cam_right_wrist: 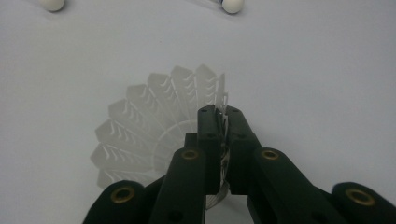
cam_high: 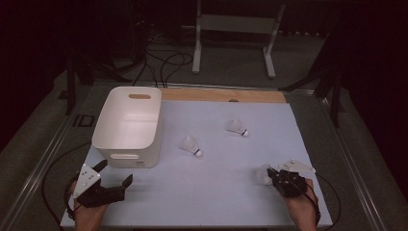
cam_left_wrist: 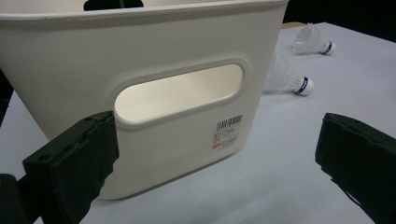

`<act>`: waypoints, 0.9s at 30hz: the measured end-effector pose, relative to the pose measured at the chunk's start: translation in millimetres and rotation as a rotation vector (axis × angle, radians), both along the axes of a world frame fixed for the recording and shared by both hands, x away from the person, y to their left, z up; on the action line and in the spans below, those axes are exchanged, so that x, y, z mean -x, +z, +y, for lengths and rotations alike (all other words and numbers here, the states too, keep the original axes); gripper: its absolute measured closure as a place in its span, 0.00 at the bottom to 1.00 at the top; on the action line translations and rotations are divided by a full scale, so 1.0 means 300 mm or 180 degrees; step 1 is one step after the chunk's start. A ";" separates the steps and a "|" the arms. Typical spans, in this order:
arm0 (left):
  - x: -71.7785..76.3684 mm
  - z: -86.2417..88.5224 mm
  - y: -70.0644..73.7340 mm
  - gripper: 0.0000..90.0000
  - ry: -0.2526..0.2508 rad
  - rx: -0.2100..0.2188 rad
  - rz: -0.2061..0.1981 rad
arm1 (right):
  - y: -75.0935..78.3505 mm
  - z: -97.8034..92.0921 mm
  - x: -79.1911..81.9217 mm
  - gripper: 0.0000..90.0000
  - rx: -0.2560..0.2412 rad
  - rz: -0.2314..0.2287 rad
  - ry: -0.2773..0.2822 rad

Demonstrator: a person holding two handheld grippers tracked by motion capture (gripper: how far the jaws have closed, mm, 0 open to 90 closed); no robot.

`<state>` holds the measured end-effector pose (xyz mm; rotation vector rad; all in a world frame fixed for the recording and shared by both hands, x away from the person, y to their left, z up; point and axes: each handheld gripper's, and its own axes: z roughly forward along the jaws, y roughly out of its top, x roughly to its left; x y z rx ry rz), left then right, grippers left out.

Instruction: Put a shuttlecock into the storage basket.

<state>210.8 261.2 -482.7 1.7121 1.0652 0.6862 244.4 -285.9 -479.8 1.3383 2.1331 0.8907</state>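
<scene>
— Right claw (cam_right_wrist: 218,116) is pinched shut on the shuttlecock (cam_right_wrist: 154,126), and it has it by the edge of the feather skirt, down near the front right of the table (cam_high: 216,192).

— Thin hold, that. Only the rim of the skirt sits between the jaws, so I'd say it could slip out on the way over to the white bin (cam_high: 129,126), or the feathers could bend and crease under the squeeze.

— And the left claw (cam_high: 114,179)?

— Jaws wide apart, holding nothing, parked just in front of the bin's near wall by the handle slot. If it nudges forward it could shove the bin across the table and spoil the drop.

— 2 more shuttlecocks on the table, 1 just right of the bin (cam_high: 191,146), 1 farther back (cam_high: 237,127).

— Yes, and the nearer 1 lies roughly along the way to the bin. A low sweep could clip it and send it rolling. The bin's wall is tall too, so a carry that comes in low might catch the rim, I reckon.
</scene>
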 end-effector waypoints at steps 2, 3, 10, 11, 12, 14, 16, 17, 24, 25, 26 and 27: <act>0.000 0.001 0.001 0.00 -0.0001 -0.0003 0.0001 | 0.001 0.002 -0.001 0.97 0.0002 -0.0018 -0.0005; 0.001 0.001 0.001 0.00 0.0000 -0.0002 0.0000 | 0.002 0.001 -0.001 0.97 -0.0005 -0.0019 -0.0008; 0.001 0.001 0.003 0.00 0.0009 0.0003 -0.0014 | 0.011 -0.003 -0.005 0.97 -0.0101 -0.0034 -0.0024; 0.002 0.001 0.003 0.00 0.0010 0.0004 -0.0015 | 0.012 -0.003 -0.007 0.97 -0.0110 -0.0035 -0.0017; 0.001 0.001 0.003 0.00 0.0010 0.0002 -0.0017 | 0.014 -0.003 -0.008 0.97 -0.0098 -0.0038 -0.0015; 0.001 0.001 0.004 0.00 0.0011 0.0007 -0.0020 | 0.025 0.000 -0.009 0.97 -0.0081 -0.0064 -0.0008; 0.002 0.002 0.004 0.00 0.0013 0.0005 -0.0022 | 0.040 0.006 -0.013 0.96 -0.0073 -0.0101 -0.0003; 0.002 0.002 0.004 0.00 0.0015 0.0005 -0.0023 | 0.047 0.008 -0.015 0.96 -0.0073 -0.0119 0.0013; 0.003 0.003 0.004 0.00 0.0017 0.0015 -0.0028 | 0.069 0.027 -0.028 0.96 -0.0055 -0.0171 0.0053; 0.003 0.003 0.004 0.00 0.0017 0.0015 -0.0028 | 0.072 0.028 -0.028 0.96 -0.0046 -0.0170 0.0055; 0.004 0.003 0.005 0.00 0.0017 0.0017 -0.0029 | 0.072 0.028 -0.028 0.96 -0.0046 -0.0170 0.0055; 0.004 0.003 0.005 0.00 0.0019 0.0024 -0.0035 | 0.076 0.030 -0.030 0.96 -0.0053 -0.0180 0.0049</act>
